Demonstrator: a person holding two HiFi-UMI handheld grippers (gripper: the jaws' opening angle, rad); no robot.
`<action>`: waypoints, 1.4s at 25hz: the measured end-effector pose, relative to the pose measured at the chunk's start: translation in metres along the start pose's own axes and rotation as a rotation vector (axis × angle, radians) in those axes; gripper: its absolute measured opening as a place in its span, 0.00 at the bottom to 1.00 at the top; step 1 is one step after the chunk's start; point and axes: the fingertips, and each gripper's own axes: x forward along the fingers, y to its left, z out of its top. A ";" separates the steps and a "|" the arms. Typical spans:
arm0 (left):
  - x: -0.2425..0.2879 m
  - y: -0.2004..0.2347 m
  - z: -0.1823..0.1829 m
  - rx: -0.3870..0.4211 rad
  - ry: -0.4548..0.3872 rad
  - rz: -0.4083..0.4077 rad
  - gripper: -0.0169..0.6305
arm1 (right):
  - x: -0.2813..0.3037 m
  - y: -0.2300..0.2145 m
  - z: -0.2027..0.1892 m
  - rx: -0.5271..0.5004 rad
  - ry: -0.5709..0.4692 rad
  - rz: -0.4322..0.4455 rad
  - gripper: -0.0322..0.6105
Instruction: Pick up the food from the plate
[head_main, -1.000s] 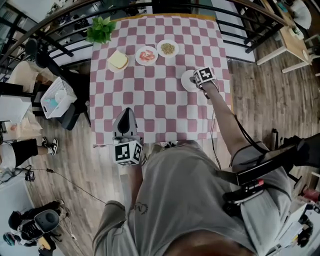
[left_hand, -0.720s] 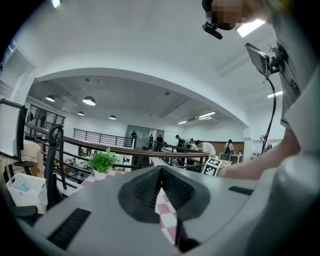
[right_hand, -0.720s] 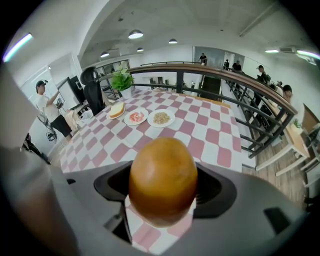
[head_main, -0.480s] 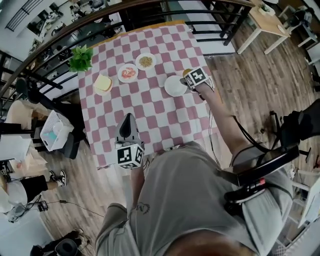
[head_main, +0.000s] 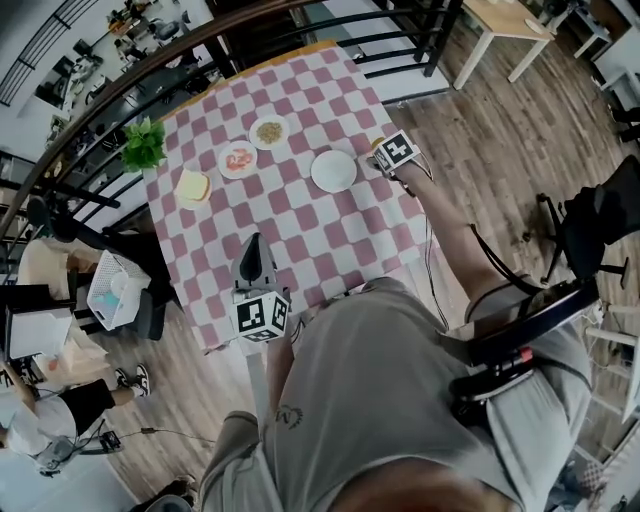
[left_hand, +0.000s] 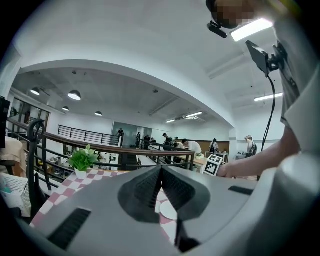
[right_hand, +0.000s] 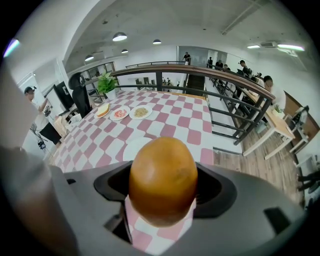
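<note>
From the head view, the person's grey-clad body covers the near edge of the table (head_main: 300, 225), which wears a pink-and-white checked cloth. The left gripper (head_main: 252, 248) hovers over that near edge at about 7 o'clock of the table's middle. Its jaws are pressed together with nothing between them.

Farther out, at roughly 2 o'clock, the right gripper (head_main: 384, 155) hangs over the table's right edge. Its jaws are clamped on the food (right_hand: 162, 177), a round golden-brown piece lifted off the cloth. A white plate (head_main: 333, 170) lies bare just beside it at 9 o'clock.

Beyond, toward 11 o'clock, three more dishes sit in a loose row: a plate of brownish grains (head_main: 269, 131), a plate of pink pieces (head_main: 238, 159), and a plate with a pale bread slice (head_main: 192, 186). A potted green plant (head_main: 144, 146) stands on the far corner at 10 o'clock.

A dark curved railing (head_main: 200, 40) runs close behind the table's far edge. A white basket (head_main: 112, 290) sits on the wooden floor at 9 o'clock, and a light wooden table (head_main: 505, 20) stands past the railing at 1 o'clock
</note>
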 end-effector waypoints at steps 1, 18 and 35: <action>0.000 -0.001 0.000 -0.002 0.002 0.002 0.03 | 0.001 -0.003 -0.005 0.006 0.007 -0.002 0.61; -0.010 -0.018 -0.002 0.026 0.054 0.007 0.03 | 0.072 -0.006 -0.090 0.074 0.143 0.020 0.61; -0.018 -0.007 -0.007 0.034 0.091 0.043 0.03 | 0.114 -0.003 -0.128 0.071 0.240 0.024 0.61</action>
